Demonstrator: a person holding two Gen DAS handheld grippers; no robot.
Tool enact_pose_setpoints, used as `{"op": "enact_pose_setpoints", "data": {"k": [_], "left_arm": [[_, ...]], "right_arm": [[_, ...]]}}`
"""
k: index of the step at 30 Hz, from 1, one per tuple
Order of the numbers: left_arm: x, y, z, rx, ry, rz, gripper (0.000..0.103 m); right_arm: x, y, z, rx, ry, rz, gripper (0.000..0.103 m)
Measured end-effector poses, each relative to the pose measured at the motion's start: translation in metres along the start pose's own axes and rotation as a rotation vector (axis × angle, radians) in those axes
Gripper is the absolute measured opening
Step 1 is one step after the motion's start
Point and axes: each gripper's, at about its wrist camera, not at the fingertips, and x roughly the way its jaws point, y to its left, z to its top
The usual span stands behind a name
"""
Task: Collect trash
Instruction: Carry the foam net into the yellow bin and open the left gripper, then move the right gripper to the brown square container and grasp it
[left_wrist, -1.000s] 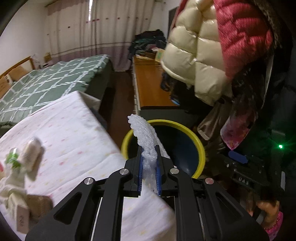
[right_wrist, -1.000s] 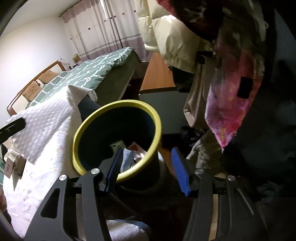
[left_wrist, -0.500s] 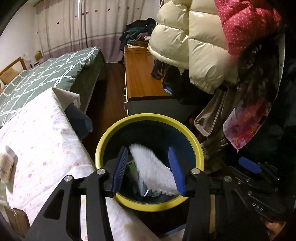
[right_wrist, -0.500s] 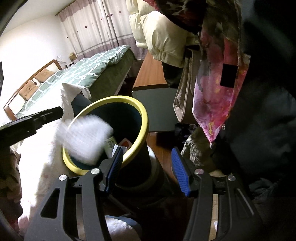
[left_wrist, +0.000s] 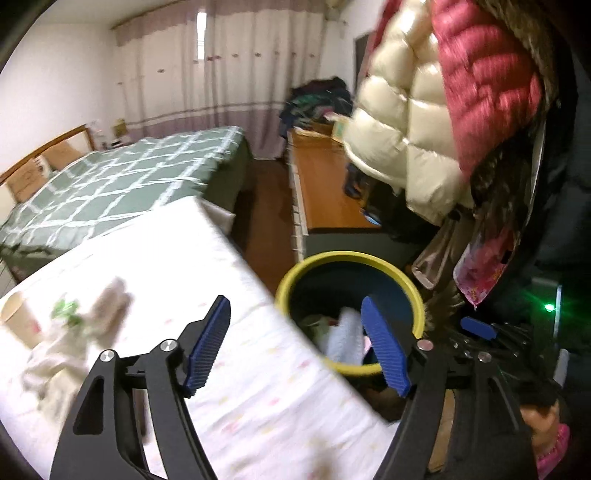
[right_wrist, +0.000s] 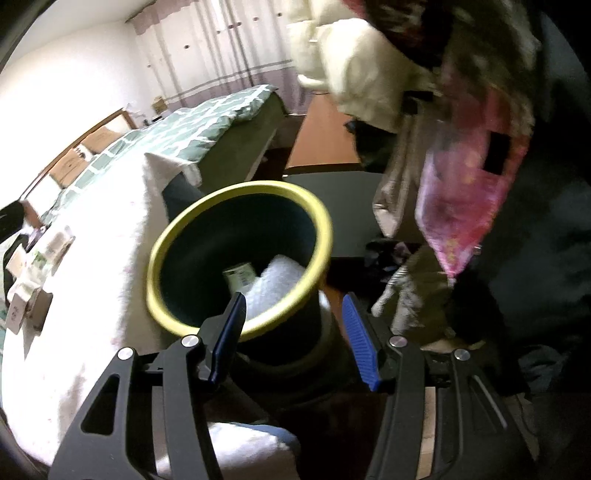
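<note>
Bedroom, white-sheeted bed (left_wrist: 258, 369) | yellow-rimmed bin (right_wrist: 310, 210) beside it, bubble wrap (right_wrist: 275, 288) inside | left gripper (left_wrist: 295, 343) spread, empty | right gripper (right_wrist: 293, 332) spread, empty

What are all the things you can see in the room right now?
trash bin: one, dark with yellow rim, beside the table.
bubble wrap: one, white, inside the bin.
table: one, white dotted cloth, left of the bin.
leftover trash: small blurry pile, pale, on the table.
bed: one, green checked cover, behind.
puffer jackets: cream and red, hanging at right.
left gripper: black, blue pads, open, empty.
right gripper: same, open, empty.
</note>
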Motion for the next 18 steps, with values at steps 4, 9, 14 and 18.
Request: {"op": "enact_pose_setpoints", "data": {"k": [4, 9, 14, 18], "left_arm": [[-0.050, 0.048, -0.022, -0.082, -0.035, 0.094, 0.079], [-0.108, 0.113, -0.063, -0.193, -0.056, 0.268, 0.082], [-0.152, 0.166, -0.105, -0.302, -0.059, 0.385, 0.082], [-0.178, 0.199, -0.131, -0.373, -0.076, 0.434, 0.083]], "right_arm": [[0.004, 0.037, 0.000, -0.061, 0.010, 0.052, 0.052], [0.004, 0.100, -0.001, -0.164, 0.023, 0.152, 0.052], [0.002, 0.169, 0.004, -0.262, 0.030, 0.262, 0.052], [0.002, 0.226, 0.016, -0.328, 0.038, 0.354, 0.052]]}}
